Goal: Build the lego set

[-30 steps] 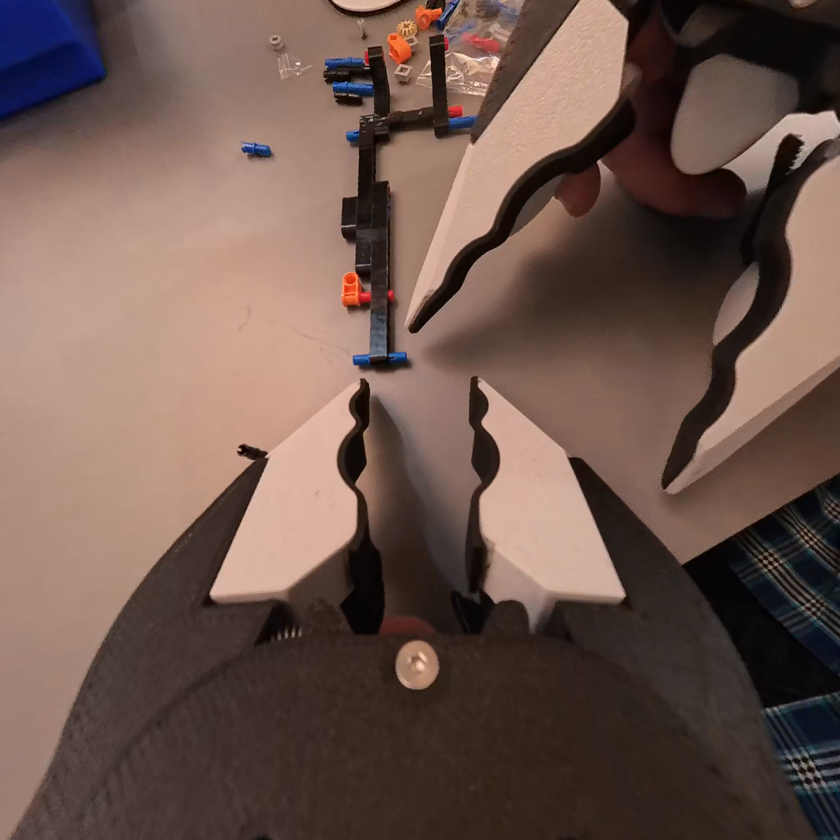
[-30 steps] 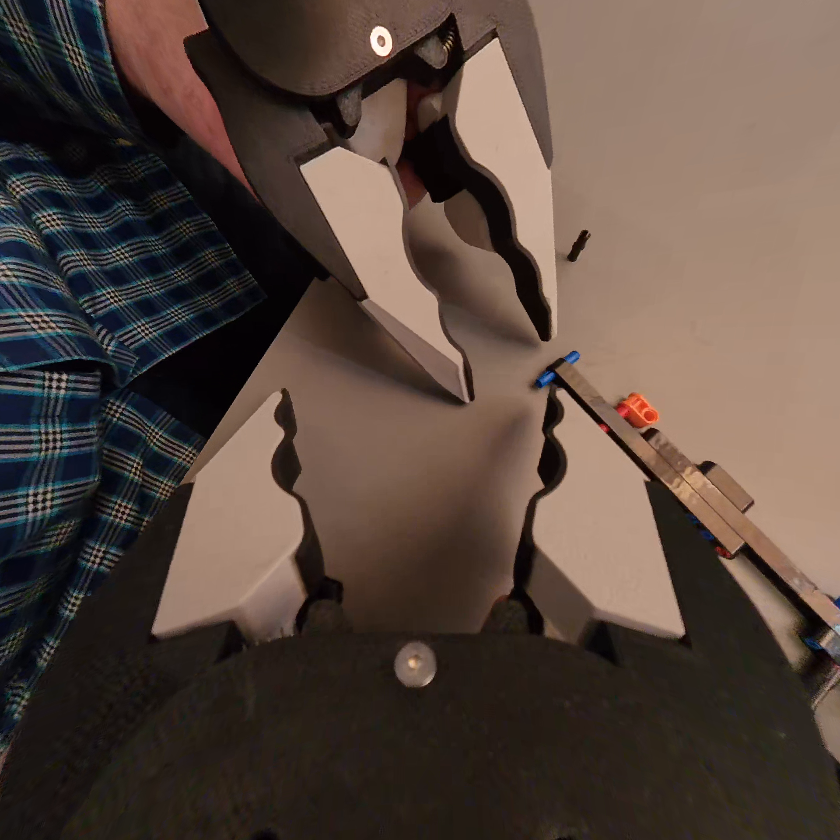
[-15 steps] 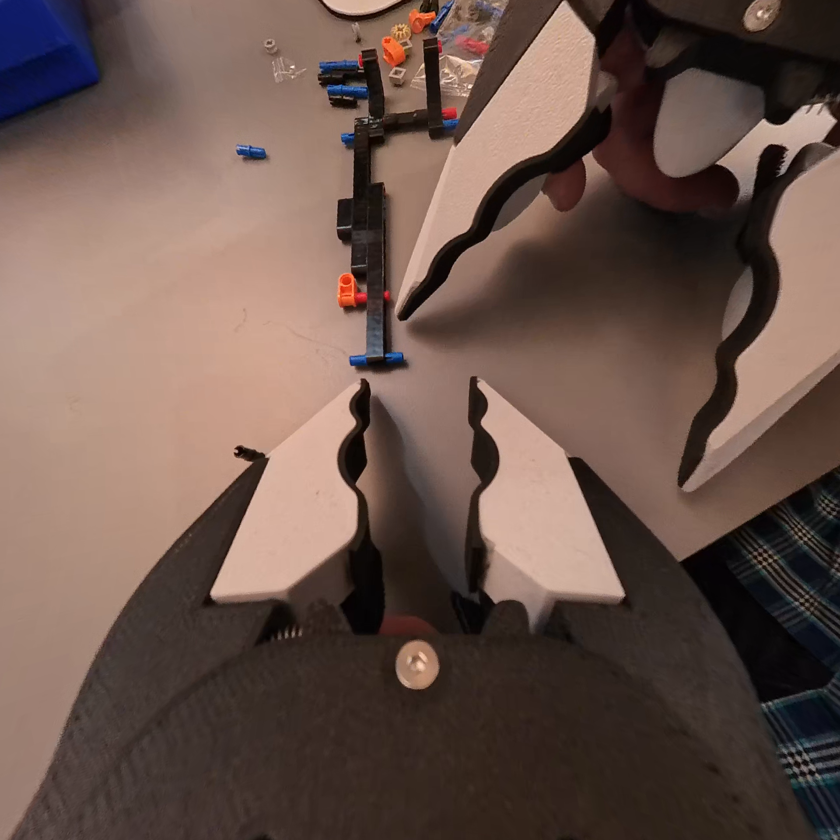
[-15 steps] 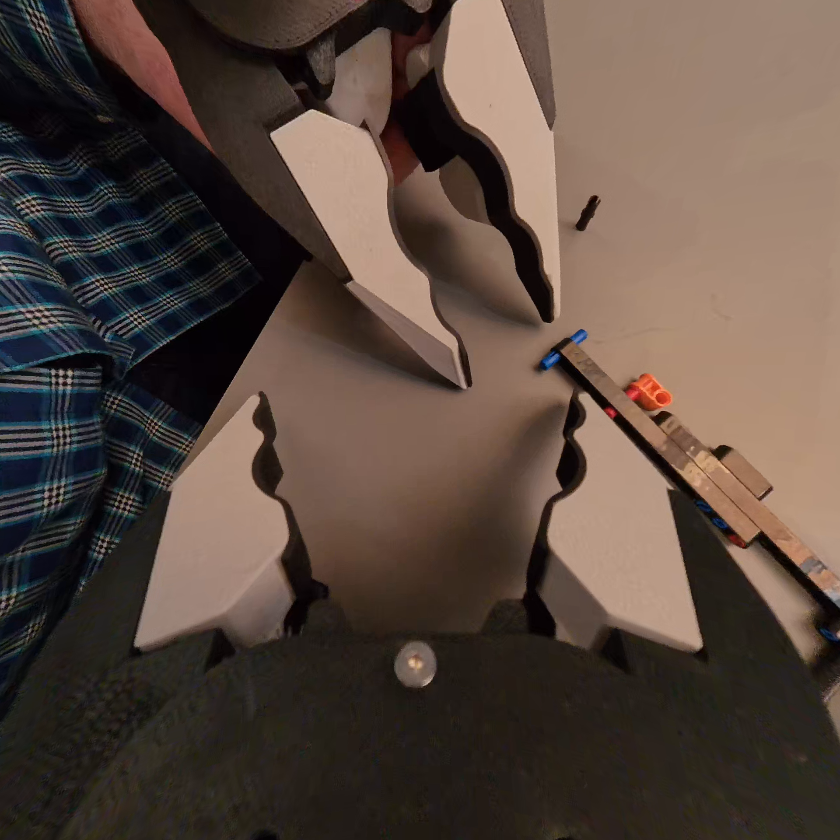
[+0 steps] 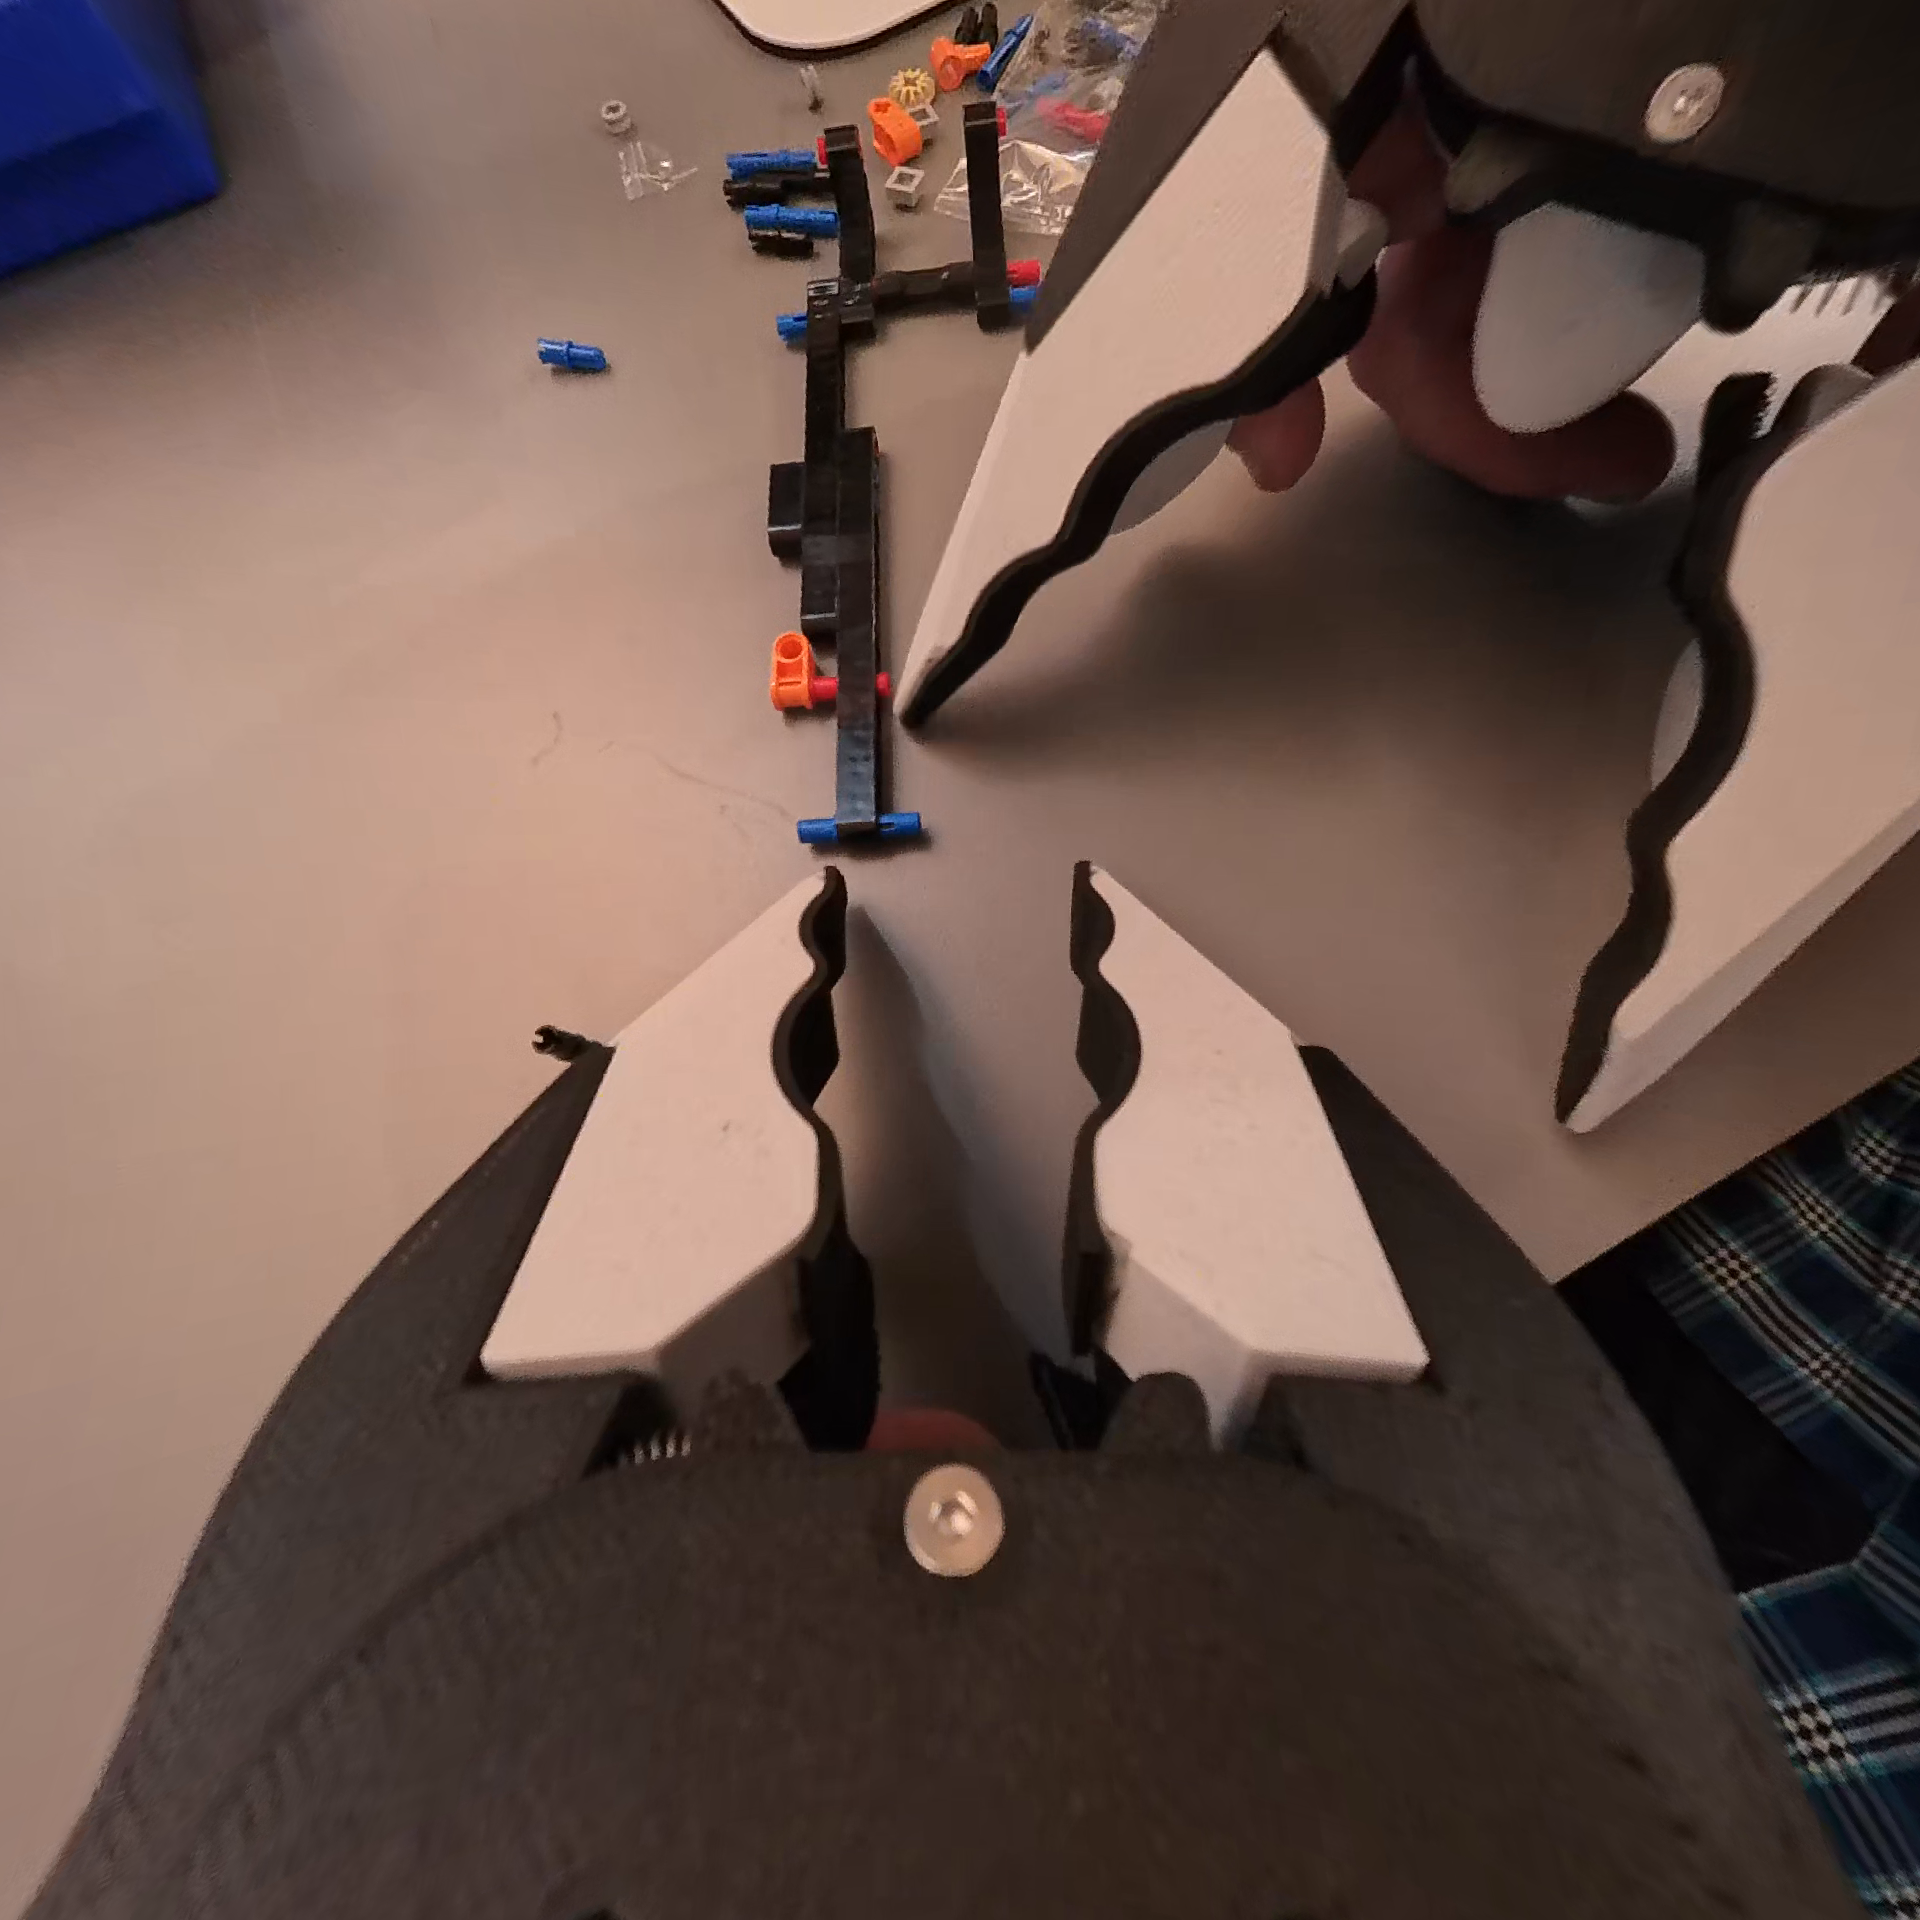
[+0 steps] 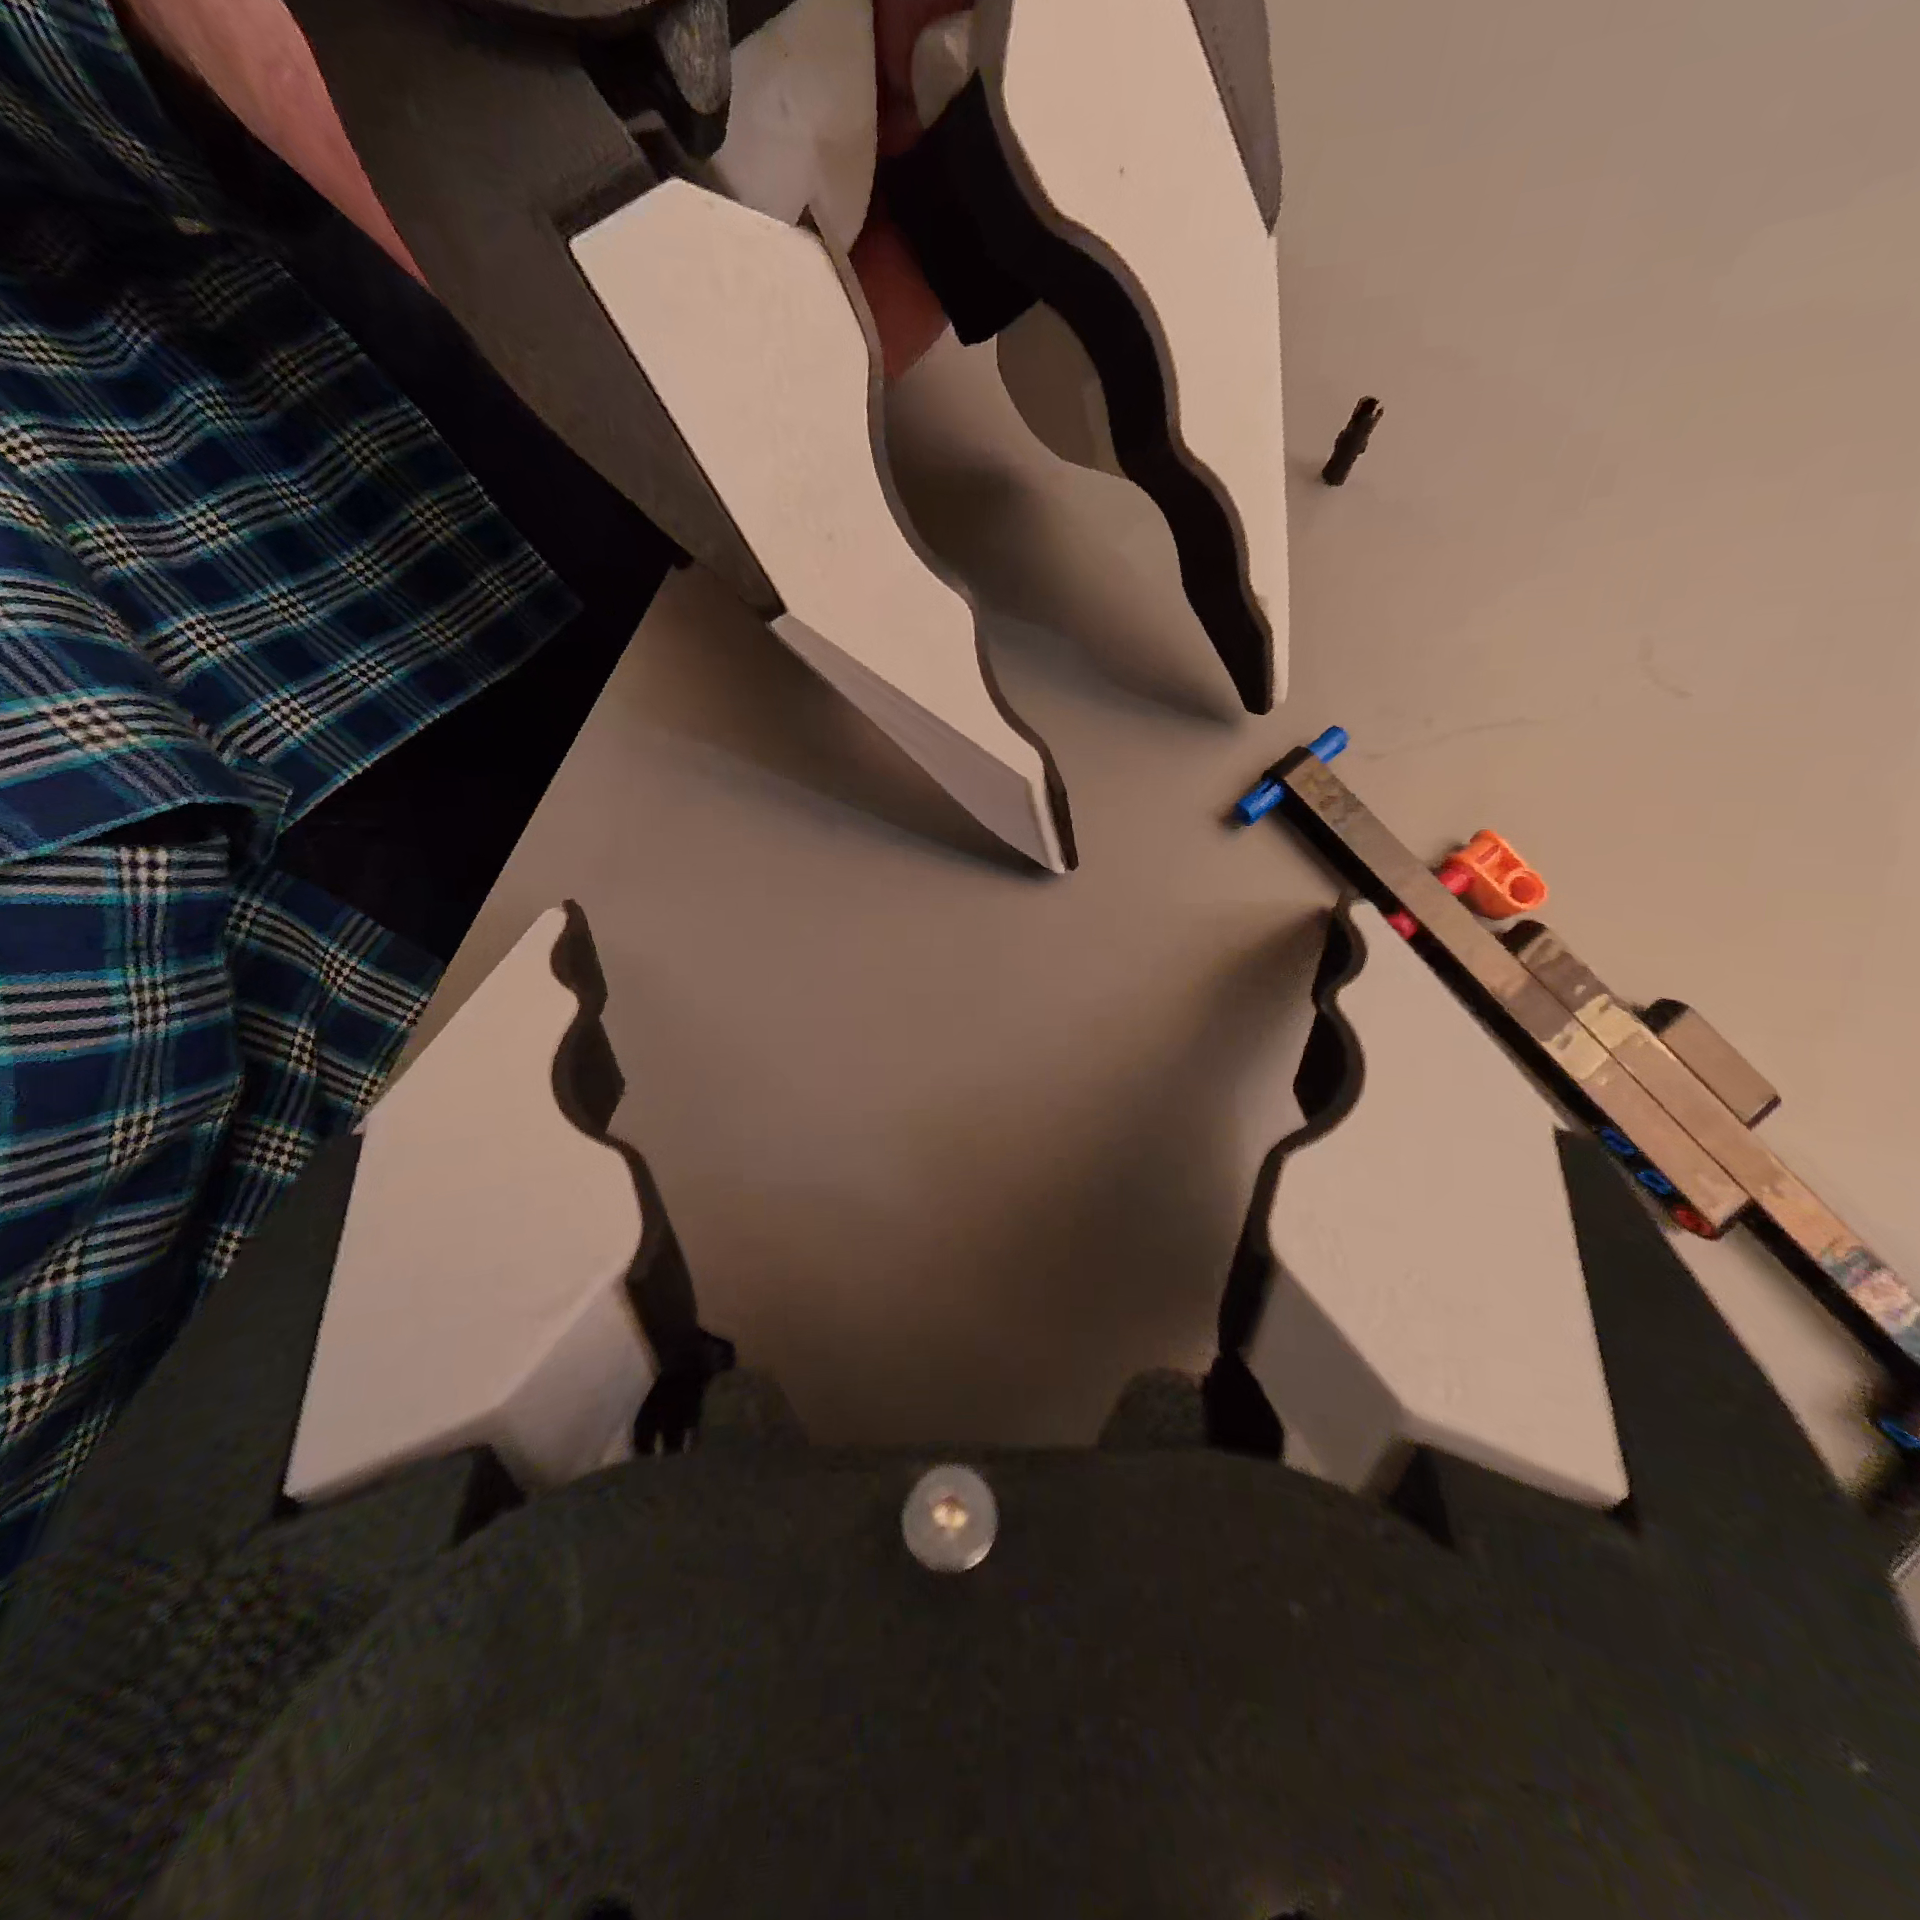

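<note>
A long black lego assembly (image 5: 852, 582) lies on the grey table (image 5: 312, 727), with a blue pin (image 5: 860, 828) across its near end and an orange connector (image 5: 792, 672) on its left side. My left gripper (image 5: 956, 878) is open and empty, its tips just short of the blue pin. My right gripper (image 5: 1236, 914) is open wide and empty, with one fingertip right beside the beam. In the right wrist view my right gripper (image 6: 954, 914) has the assembly (image 6: 1455, 935) along its right finger, and the left gripper (image 6: 1158, 784) points in from above.
Loose lego parts (image 5: 935, 94) and a clear bag lie at the far end of the assembly. A loose blue pin (image 5: 571, 354) and a small black pin (image 5: 551, 1037) lie to the left. A blue box (image 5: 83, 135) stands far left. Plaid cloth (image 6: 208, 623) lies beyond the table edge.
My right gripper has opened wider and shifted closer to the black beam. My left gripper has stayed nearly still.
</note>
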Demonstrator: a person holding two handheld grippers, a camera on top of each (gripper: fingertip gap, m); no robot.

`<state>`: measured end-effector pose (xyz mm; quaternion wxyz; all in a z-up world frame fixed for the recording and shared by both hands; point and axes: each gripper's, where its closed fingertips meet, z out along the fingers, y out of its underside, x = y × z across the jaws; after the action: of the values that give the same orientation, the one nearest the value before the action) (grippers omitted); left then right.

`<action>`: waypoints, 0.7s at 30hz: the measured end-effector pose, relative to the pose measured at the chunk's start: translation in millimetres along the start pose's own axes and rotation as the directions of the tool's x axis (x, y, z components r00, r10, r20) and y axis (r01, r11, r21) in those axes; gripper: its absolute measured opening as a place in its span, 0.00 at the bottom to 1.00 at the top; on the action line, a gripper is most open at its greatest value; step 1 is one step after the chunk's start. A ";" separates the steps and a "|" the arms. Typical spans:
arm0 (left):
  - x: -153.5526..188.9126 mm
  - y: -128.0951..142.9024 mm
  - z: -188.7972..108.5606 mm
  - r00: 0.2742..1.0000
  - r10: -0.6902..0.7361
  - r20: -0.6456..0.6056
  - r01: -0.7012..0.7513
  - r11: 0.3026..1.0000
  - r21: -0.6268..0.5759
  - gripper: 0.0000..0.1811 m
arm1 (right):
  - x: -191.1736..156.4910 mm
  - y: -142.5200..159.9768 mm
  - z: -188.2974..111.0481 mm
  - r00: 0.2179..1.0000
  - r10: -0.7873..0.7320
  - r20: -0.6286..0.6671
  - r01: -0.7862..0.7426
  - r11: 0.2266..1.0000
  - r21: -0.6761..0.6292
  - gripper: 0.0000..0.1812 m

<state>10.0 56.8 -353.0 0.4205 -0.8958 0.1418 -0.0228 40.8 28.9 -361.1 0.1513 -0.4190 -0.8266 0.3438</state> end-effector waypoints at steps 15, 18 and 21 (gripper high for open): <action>0.2 -0.5 0.0 1.000 0.000 -0.003 0.000 1.000 0.004 0.23 | 2.1 2.1 -2.3 1.000 0.021 -0.011 -0.021 1.000 -0.006 0.73; 0.4 -0.7 0.4 1.000 0.001 -0.003 -0.001 1.000 0.003 0.23 | 2.5 -1.4 -6.1 1.000 0.022 -0.006 -0.022 1.000 0.021 0.72; 0.0 -1.7 -0.4 1.000 0.000 0.001 0.000 1.000 0.014 0.22 | 5.4 -11.5 -17.7 1.000 0.009 -0.027 -0.007 0.997 0.073 0.69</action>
<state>10.3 57.6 -351.4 0.4269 -0.8929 0.1414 -0.0231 40.2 36.3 -340.6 0.1767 -0.4211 -0.8097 0.3685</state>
